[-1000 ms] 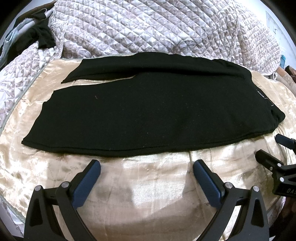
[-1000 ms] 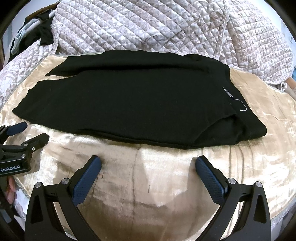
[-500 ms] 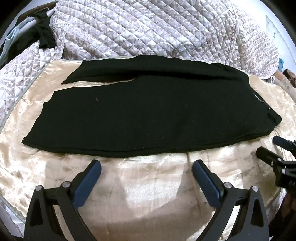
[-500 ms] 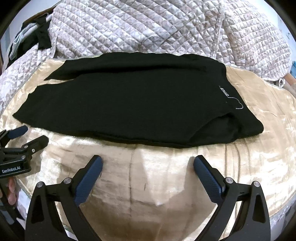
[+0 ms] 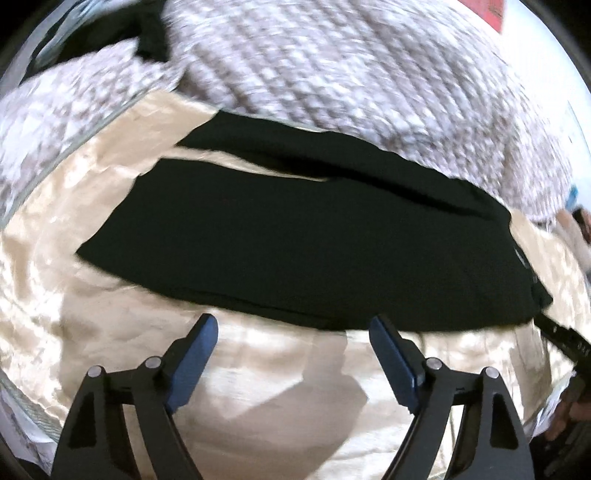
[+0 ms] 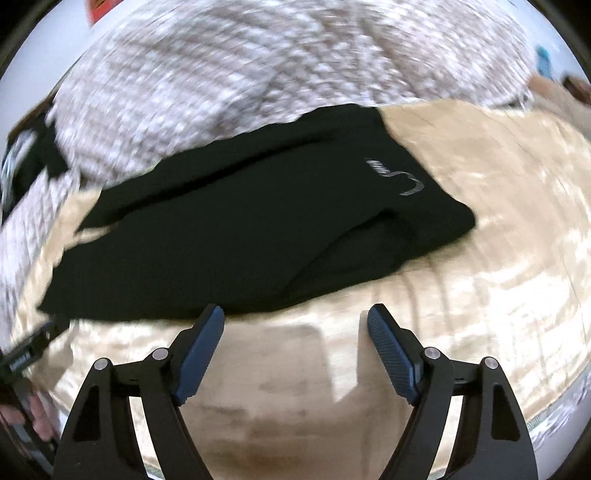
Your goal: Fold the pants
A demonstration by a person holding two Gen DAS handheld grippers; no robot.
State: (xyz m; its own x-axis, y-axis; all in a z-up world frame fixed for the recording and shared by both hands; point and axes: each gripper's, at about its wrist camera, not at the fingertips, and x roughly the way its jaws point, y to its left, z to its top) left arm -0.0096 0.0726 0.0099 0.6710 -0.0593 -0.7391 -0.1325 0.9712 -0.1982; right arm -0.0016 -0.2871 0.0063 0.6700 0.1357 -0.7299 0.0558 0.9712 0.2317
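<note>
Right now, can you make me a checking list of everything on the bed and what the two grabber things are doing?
Surface: shiny beige satin sheet, wrinkled, bare near the grippers.
Job's things: black pants lying flat, folded lengthwise, one leg edge peeking out behind; white logo near the waist end.
Clutter: dark clothes heaped in the far left corner.
Grippers: left gripper and right gripper both open, jaws just been closing a little, nothing between them, fingertips at the pants' near edge.
Cables: nothing seen.
Surroundings: quilted bedspread bunched behind the pants; white wall beyond; the picture is blurry.
</note>
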